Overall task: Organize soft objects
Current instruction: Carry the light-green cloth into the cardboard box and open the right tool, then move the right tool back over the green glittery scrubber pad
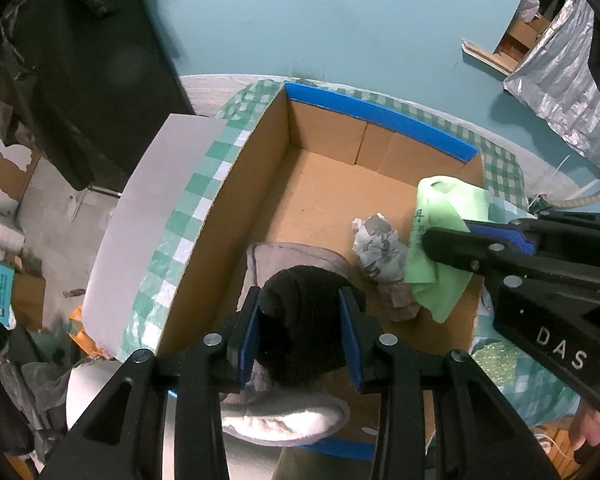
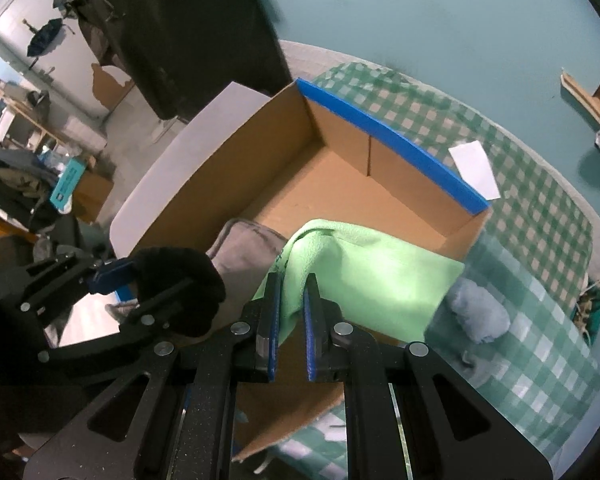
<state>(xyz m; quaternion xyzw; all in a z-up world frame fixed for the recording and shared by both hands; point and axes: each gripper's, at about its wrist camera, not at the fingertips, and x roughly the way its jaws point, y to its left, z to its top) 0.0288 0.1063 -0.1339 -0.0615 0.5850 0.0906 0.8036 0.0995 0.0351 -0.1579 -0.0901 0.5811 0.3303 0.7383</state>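
Left tongs (image 1: 300, 332) clamped on fuzzy black sock (image 1: 300, 300), right tongs (image 2: 292, 312) pinching smooth green cloth (image 2: 364, 276), above cardboard box (image 1: 332, 176)

Teal floor (image 1: 340, 16) spread beyond the table's green-checked cloth (image 2: 540, 208). White door (image 2: 16, 36) stood far left, paint peeling low. Cluttered shelving (image 2: 16, 128) beside it. Silver foil sheet (image 1: 560, 92) at right.

Box (image 1: 380, 152) on tabletop (image 2: 540, 200). Inside, near right wall: crumpled wad (image 1: 376, 248), with cloth (image 1: 440, 240) just right of it, draped over the rim. Slipper (image 1: 292, 260) at near-left inside. Fluffy ball (image 2: 478, 312) outside, right of box. Paper slip (image 2: 474, 168) behind far wall.
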